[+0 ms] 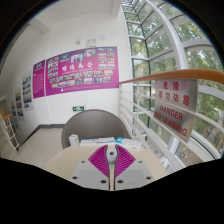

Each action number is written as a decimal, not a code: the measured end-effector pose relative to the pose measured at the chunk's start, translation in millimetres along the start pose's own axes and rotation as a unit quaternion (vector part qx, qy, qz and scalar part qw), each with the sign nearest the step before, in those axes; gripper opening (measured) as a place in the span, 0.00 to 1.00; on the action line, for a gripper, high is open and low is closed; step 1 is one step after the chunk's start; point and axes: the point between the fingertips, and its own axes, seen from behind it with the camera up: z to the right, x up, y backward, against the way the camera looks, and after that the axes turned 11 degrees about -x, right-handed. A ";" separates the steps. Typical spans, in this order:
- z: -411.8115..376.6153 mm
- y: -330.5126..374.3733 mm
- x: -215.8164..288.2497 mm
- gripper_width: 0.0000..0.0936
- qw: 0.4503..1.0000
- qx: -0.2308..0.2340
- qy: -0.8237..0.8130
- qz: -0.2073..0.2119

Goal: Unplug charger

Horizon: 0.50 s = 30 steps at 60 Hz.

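My gripper (111, 152) points up and out into a room. Its two fingers (90, 170) lie side by side with only a thin seam between them, and the magenta pads (101, 160) meet in the middle, so it is shut. A small pale shape sits right at the fingertips; I cannot tell what it is. No charger, cable or socket shows clearly in this view.
A rounded grey surface (92, 128) lies just beyond the fingers, with small blue and white items (125, 143) at its near edge. A white and red DANGER sign (172, 108) stands to the right. Pink posters (70, 72) hang on the far wall. Tall windows (165, 40) fill the right.
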 end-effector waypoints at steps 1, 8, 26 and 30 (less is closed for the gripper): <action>2.2 -5.9 -14.1 0.05 1.000 0.001 0.002 -0.015; 18.7 -33.9 -106.2 0.06 0.995 0.014 0.011 -0.097; 34.0 -61.4 -190.6 0.44 0.982 0.031 -0.006 -0.188; 41.4 -61.7 -193.0 0.67 0.980 0.024 -0.008 -0.197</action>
